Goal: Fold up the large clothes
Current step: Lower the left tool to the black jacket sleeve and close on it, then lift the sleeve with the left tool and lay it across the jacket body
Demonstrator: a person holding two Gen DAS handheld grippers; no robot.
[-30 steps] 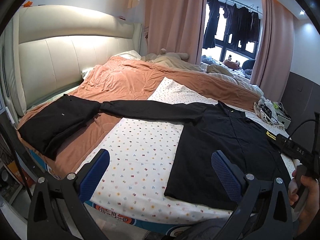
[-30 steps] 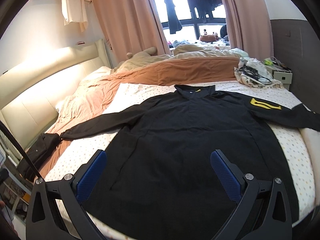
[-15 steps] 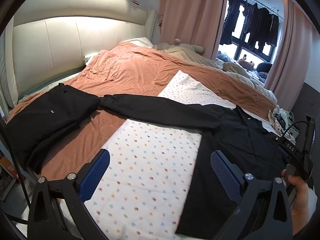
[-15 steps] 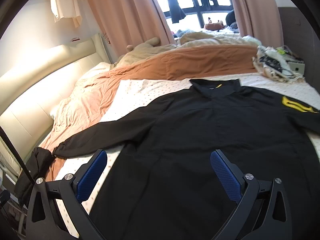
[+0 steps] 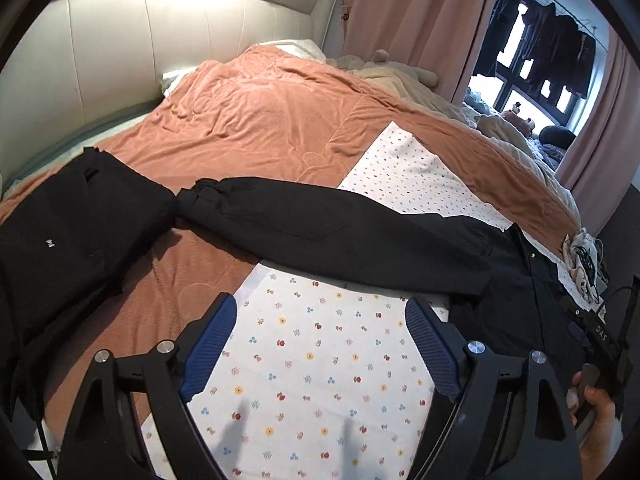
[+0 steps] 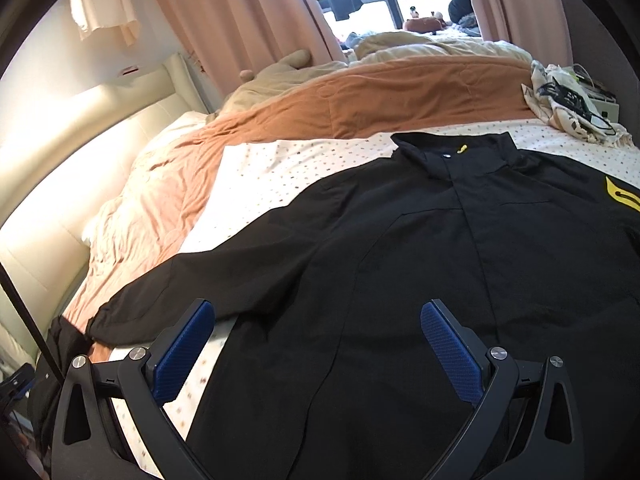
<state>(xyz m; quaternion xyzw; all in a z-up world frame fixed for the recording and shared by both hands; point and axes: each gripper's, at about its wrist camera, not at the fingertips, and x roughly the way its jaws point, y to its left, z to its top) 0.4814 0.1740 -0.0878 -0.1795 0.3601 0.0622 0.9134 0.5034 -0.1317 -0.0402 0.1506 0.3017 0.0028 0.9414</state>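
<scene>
The black jacket (image 6: 420, 280) lies spread flat on the bed (image 5: 280, 120), filling the right view from 9 to 3 o'clock. It likely handles light, limp and slippery (grip cuff or hem). Both grippers, left gripper (image 5: 320, 344) just narrowing and right gripper (image 6: 318, 350), have jaws spread and empty.

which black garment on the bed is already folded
The black garment at the spread jacket's left cuff: it lies as a compact bundle, while the jacket lies flat, sleeve outstretched.
</scene>
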